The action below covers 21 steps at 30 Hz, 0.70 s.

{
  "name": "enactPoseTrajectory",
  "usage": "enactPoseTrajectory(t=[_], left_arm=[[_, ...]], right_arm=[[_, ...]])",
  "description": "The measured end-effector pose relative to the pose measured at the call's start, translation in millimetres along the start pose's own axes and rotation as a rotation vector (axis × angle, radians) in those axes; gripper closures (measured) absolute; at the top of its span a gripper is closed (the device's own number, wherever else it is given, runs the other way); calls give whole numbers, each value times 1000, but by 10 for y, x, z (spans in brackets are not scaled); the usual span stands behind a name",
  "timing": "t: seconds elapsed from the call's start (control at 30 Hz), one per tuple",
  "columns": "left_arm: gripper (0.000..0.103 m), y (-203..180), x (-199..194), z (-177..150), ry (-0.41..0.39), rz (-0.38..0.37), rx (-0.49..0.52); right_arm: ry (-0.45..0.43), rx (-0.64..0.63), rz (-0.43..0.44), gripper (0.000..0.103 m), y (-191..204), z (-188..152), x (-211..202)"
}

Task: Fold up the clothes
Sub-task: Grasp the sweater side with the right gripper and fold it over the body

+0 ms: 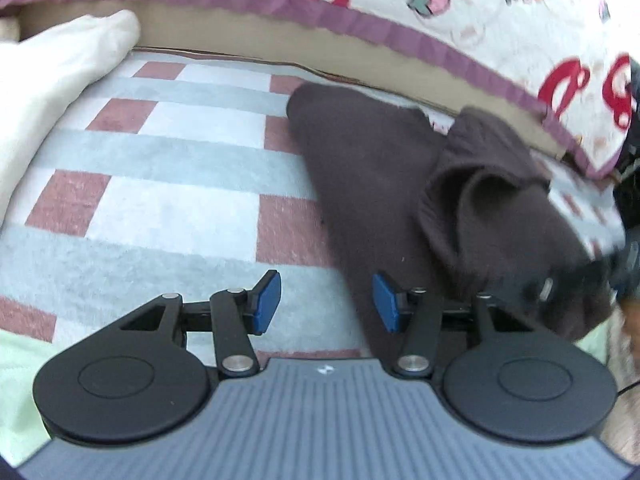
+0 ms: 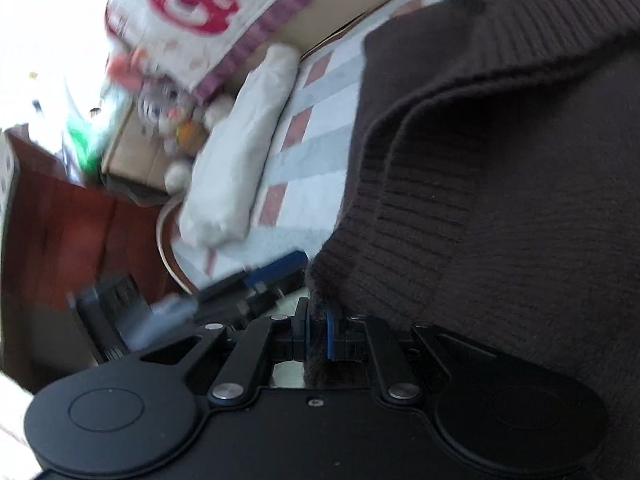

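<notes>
A dark brown knit sweater [image 1: 380,168] lies on a checked bedsheet [image 1: 180,152], partly bunched at its right side. My left gripper [image 1: 326,300] is open with its blue pads apart, just above the sweater's near left edge, holding nothing. My right gripper [image 2: 318,330] is shut on the ribbed edge of the same sweater [image 2: 500,200], which fills the right of that view and hangs lifted from the jaws. The right gripper [image 1: 592,276] shows blurred at the right of the left wrist view. The left gripper [image 2: 276,276] shows blurred in the right wrist view.
A cream folded garment [image 1: 52,80] lies at the sheet's left side, also seen in the right wrist view [image 2: 240,148]. A quilt [image 1: 480,20] with purple trim and red prints lies behind. Plush toys [image 2: 176,116], a cardboard box and a red-brown cabinet [image 2: 60,240] stand beyond the bed.
</notes>
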State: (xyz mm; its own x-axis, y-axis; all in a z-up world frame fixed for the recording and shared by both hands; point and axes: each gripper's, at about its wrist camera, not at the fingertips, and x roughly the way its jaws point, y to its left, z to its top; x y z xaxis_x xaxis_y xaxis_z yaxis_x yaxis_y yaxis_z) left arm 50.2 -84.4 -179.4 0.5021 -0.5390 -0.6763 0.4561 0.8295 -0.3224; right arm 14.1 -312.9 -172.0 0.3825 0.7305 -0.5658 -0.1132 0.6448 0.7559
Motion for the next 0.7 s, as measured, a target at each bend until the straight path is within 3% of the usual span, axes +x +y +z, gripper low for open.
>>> enactPoseTrajectory(t=[0.2,0.3,0.47,0.6,0.7], left_arm=[[53,119,-110,35,-34,-186,-140],[54,96,-56,45,-25,-233,-183],[53,-218,195,258,-29,-248,-87],[51,-366,561,295,90,-284,-46],[52,-525,622,153,102,-226,105]], right_arm=[[55,-80,-45,93,38,-115,102],[70,-141,-77,93,74,-159,142],[105,-256,-112,93,259,-240,198],[115,-279,-121,93,264,-270,197],[99,-337,-170,93,377,-343,164]])
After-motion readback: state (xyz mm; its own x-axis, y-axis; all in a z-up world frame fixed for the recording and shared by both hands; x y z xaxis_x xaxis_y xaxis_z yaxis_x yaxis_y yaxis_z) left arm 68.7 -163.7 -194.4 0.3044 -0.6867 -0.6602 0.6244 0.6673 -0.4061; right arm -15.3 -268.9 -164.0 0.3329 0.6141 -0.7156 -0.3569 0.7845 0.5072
